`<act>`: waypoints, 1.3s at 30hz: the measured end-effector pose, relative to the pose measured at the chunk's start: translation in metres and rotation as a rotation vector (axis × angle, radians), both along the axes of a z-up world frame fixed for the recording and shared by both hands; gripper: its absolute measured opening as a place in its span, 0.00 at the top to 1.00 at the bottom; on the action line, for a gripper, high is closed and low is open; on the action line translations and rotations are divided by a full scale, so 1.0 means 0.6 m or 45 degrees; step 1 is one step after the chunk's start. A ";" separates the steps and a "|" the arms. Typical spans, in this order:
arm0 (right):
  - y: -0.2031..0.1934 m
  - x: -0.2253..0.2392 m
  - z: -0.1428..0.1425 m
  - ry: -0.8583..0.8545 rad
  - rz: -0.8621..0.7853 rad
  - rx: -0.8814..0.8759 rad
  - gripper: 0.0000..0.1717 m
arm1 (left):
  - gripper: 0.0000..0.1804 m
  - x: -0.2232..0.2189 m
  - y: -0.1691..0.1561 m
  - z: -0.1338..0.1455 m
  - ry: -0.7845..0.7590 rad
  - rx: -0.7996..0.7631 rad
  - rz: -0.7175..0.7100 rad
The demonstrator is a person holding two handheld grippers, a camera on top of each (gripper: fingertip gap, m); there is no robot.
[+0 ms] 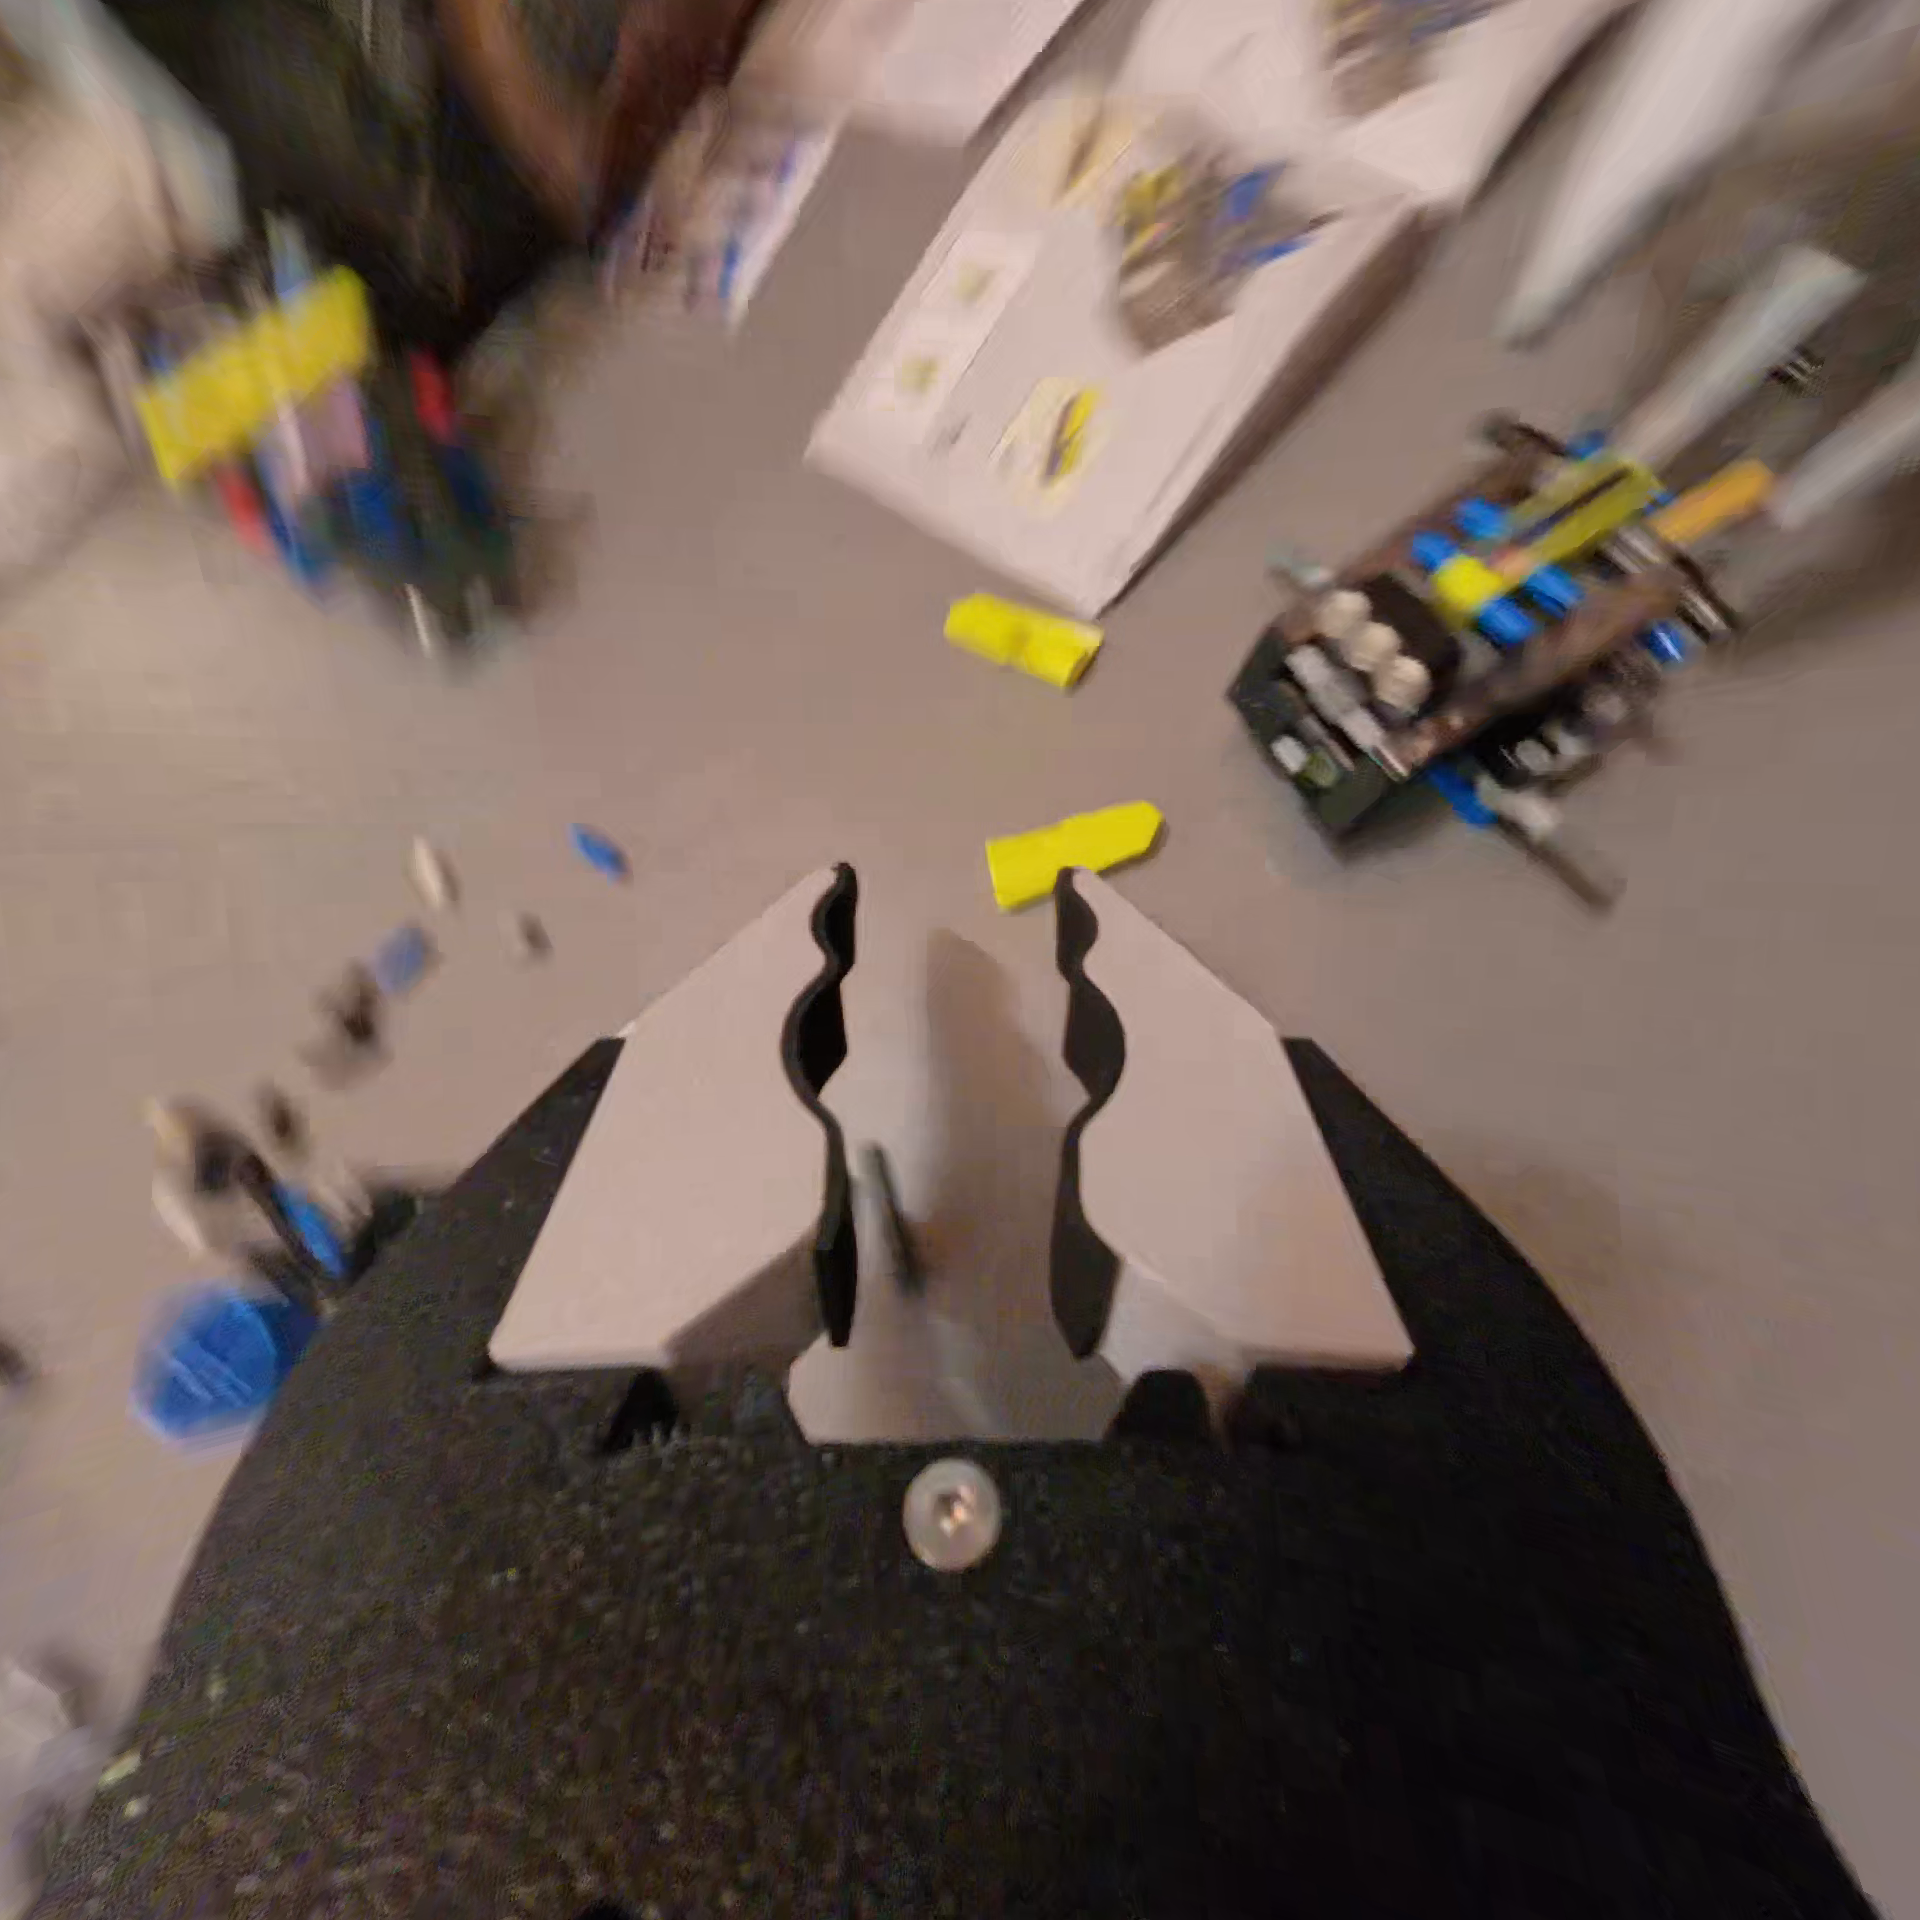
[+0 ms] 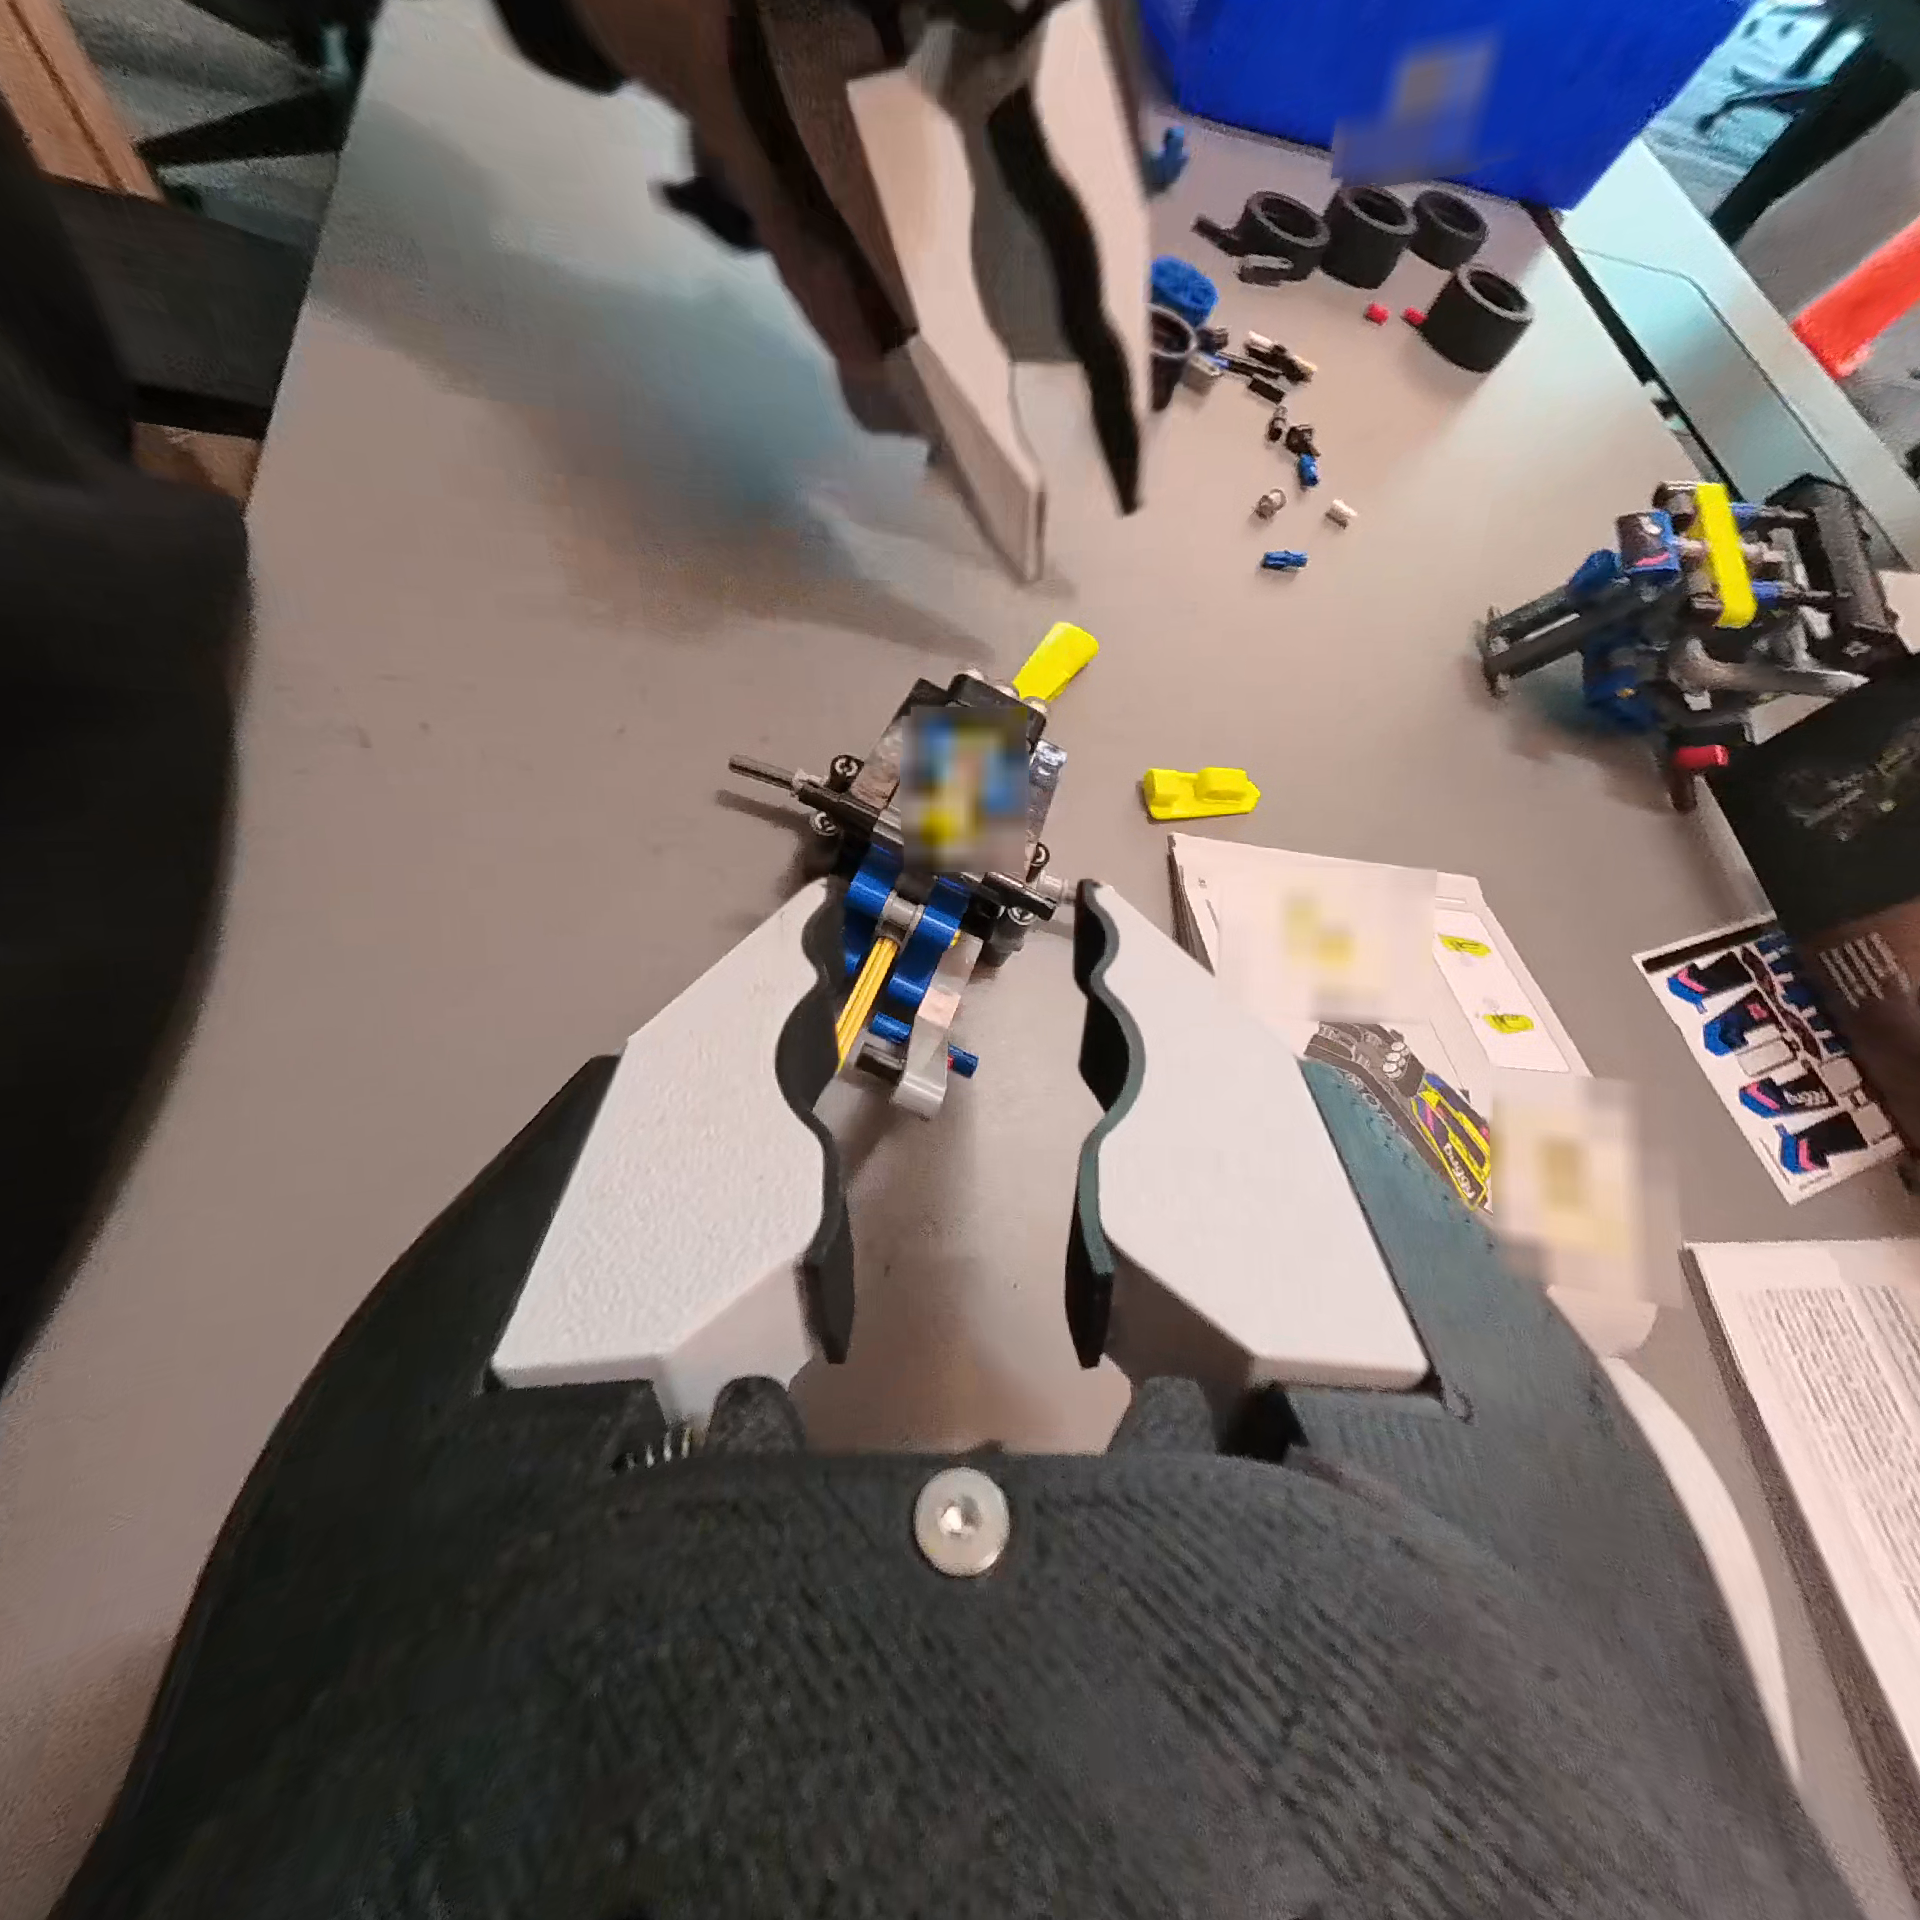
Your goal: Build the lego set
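The left gripper [image 1: 956,883] hovers over the grey counter [image 1: 727,675] with its jaws parted and nothing between them. A small yellow plastic piece [image 1: 1070,847] lies just beyond the tip of its right finger, partly hidden by that tip; whether they touch I cannot tell. A second yellow piece [image 1: 1023,639] lies farther ahead, near the corner of an instruction booklet [image 1: 1091,395]. Small blue and grey pins [image 1: 597,852] are scattered to the left of the jaws, and much of this view is blurred.

The right gripper [image 2: 951,904] also has its jaws open. A brick-built assembly [image 2: 914,883] of black, blue and grey parts stands on the counter with its near end reaching in between the fingers. It sits close against the left finger [image 2: 727,1091], possibly touching, while a clear gap separates it from the right one, so it is not gripped. A yellow piece [image 2: 1200,792] lies ahead and to the right of these jaws, just beside the booklet [image 2: 1351,935].

The assembly looks light and rigid, yet its press-fit parts and thin protruding axle would likely pop loose under a hard squeeze; the blue frame at its near end seems the firmest place to hold. The yellow pieces look light, hard and smooth, best pinched across their flat sides.
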State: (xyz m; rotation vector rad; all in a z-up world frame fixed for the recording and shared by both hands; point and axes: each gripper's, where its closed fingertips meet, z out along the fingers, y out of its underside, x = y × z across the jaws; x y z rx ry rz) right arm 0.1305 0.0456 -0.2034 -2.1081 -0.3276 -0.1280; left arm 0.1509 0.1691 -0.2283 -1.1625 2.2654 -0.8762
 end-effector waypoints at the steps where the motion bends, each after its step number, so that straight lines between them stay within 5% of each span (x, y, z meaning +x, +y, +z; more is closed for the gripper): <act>1: 0.002 0.002 0.001 -0.003 -0.018 0.016 0.75 | 0.76 -0.011 -0.006 -0.015 0.136 -0.095 0.121; 4: 0.006 0.001 0.004 0.006 -0.026 0.053 0.74 | 0.69 -0.022 -0.046 -0.027 0.236 -0.339 0.265; 7: 0.003 0.000 0.002 0.017 -0.016 0.058 0.74 | 0.63 -0.003 -0.037 -0.026 0.132 -0.290 0.382; 13: 0.002 0.000 -0.003 0.022 -0.042 0.089 0.75 | 0.67 0.004 -0.031 -0.032 0.060 -0.090 0.401; 21: -0.008 0.005 -0.027 -0.032 -0.110 0.061 0.75 | 0.80 0.001 -0.016 -0.038 0.065 -0.020 0.351; 31: -0.013 0.024 -0.030 -0.057 -0.133 0.047 0.76 | 0.83 -0.012 0.017 -0.037 0.070 0.052 0.318; 39: -0.012 0.017 -0.035 -0.069 -0.090 0.016 0.76 | 0.82 -0.005 -0.014 -0.031 0.107 -0.099 0.300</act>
